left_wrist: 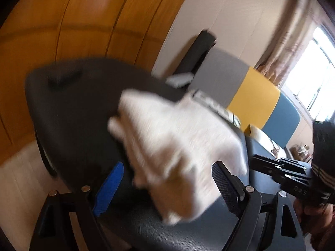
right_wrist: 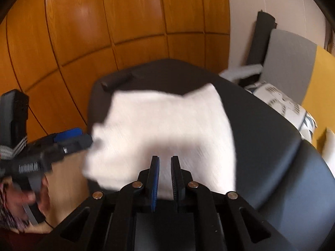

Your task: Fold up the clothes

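Note:
A white folded cloth (left_wrist: pixel 178 142) lies on a dark padded table (left_wrist: pixel 73 108); it also shows in the right wrist view (right_wrist: pixel 167 129). My left gripper (left_wrist: pixel 167 186) is open, its blue and black fingers straddling the cloth's near end. In the right wrist view the left gripper (right_wrist: pixel 83 138) sits at the cloth's left edge. My right gripper (right_wrist: pixel 165 177) has its jaws narrowly apart over the cloth's near edge, with nothing gripped between them. It appears at the right in the left wrist view (left_wrist: pixel 263 163), beside the cloth. Both views are motion-blurred.
Wood panelled wall (right_wrist: pixel 104 31) stands behind the table (right_wrist: pixel 272 146). A chair with grey, yellow and blue panels (left_wrist: pixel 251 96) stands at the right, with a patterned cushion (right_wrist: pixel 282 104). A bright window (left_wrist: pixel 314 73) is far right.

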The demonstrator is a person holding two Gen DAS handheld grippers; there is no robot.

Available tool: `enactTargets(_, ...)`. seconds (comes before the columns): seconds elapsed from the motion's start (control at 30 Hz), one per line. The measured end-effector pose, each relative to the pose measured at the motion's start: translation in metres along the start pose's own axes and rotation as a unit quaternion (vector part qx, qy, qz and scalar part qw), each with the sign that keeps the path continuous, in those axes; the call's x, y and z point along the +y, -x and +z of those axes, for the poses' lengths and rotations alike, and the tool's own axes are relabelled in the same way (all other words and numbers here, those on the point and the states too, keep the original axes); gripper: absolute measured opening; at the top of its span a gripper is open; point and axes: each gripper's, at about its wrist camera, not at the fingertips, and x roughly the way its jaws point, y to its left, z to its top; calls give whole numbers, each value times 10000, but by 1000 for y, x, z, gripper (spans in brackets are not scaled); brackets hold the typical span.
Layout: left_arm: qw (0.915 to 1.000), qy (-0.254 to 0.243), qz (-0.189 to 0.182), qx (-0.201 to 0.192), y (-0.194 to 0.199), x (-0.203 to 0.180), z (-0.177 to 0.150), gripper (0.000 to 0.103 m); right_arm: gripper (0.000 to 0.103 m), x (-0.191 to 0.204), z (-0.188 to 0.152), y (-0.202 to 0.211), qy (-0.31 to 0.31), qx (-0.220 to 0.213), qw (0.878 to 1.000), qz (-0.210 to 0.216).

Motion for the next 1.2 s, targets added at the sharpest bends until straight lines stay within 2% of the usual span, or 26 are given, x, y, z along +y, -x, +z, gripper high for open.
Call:
enactTargets(0.07,9995,-192,205,-120,-11,-7,16,88,10,8,12,-16,46,177,9998,-40)
enactTargets(0.23,9935,-595,869,427,-38,-2,18,87,10,10,0,-50,2,854,9963,-104)
enactTargets(0.3,9921,-489,979,609,-44,11,6,87,10,6,-15,-53,-57,946,9955,-65)
enactTargets(0.4,9932,-52,836,810,-38,32,-19,89,10,1,-29,-57,-222,900,9957,23)
enactTargets(0.53,9937,168,730,835,-34,43,-38,93,10,1,-33,-62,-301,862,9958,-27)
enactTargets(0.6,9932,402,627,895,-36,46,-40,96,10,5,-32,-66,-185,847,9961,-134)
enactTargets(0.73,9908,813,429,990,-30,44,-37,96,11,14,-26,-60,-54,779,9965,-280)
enactTargets(0.83,9935,566,617,777,-7,28,-29,96,29,20,-24,-35,-130,493,9982,-302)
enactTargets(0.93,9956,46,793,499,21,3,-23,96,29,28,-26,-10,-244,266,9983,-465)
enactTargets(1.03,9939,-397,1007,189,48,-27,-21,101,29,38,-31,12,-338,79,9974,-628)
enactTargets(1.2,9895,-783,1217,-17,76,-64,-19,103,29,50,-41,37,-498,110,9938,-988)
